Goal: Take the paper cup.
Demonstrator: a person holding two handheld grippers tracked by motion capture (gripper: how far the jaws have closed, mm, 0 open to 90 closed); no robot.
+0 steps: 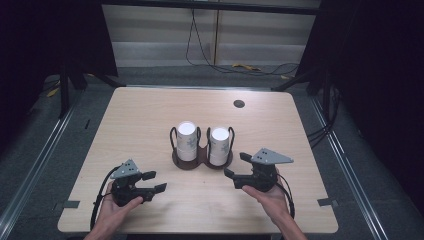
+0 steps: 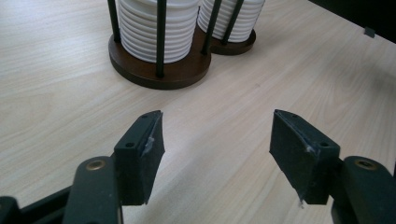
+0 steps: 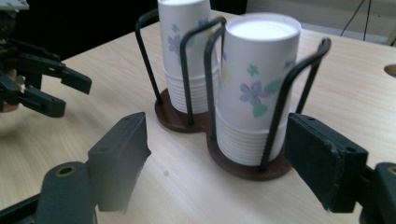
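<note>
The pale wood-grain table [image 1: 150,120] fills the near ground, its front edge closest to the person. Nearest of all to that edge, the left gripper [image 1: 156,182] is held in a hand [image 1: 116,206] just in front and to the left of the cup holder [image 1: 201,161]; its jaws stand wide apart with nothing between them, only bare wood beneath. The right gripper [image 1: 237,170] sits in the other hand [image 1: 272,196], in front and to the right of the holder, nearer to it, jaws likewise spread and empty, aimed at the right-hand stack.

The holder rests near the table's middle: a dark brown double-round base with black wire loops rising upright around two stacks of paper cups. The left cup stack [image 1: 186,141] and the right cup stack [image 1: 219,145] stand side by side, long axes vertical, flat white bottoms up, so the cups are upside down. They are white with blue and green flower prints, and ridged rims crowd the lower part of each stack.

Beyond the holder, toward the far right corner, is a small round cable hole [image 1: 239,104]. Past the table lie grey floor, loose cables [image 1: 235,67] and a pale wall, with dark curtains to either side.
</note>
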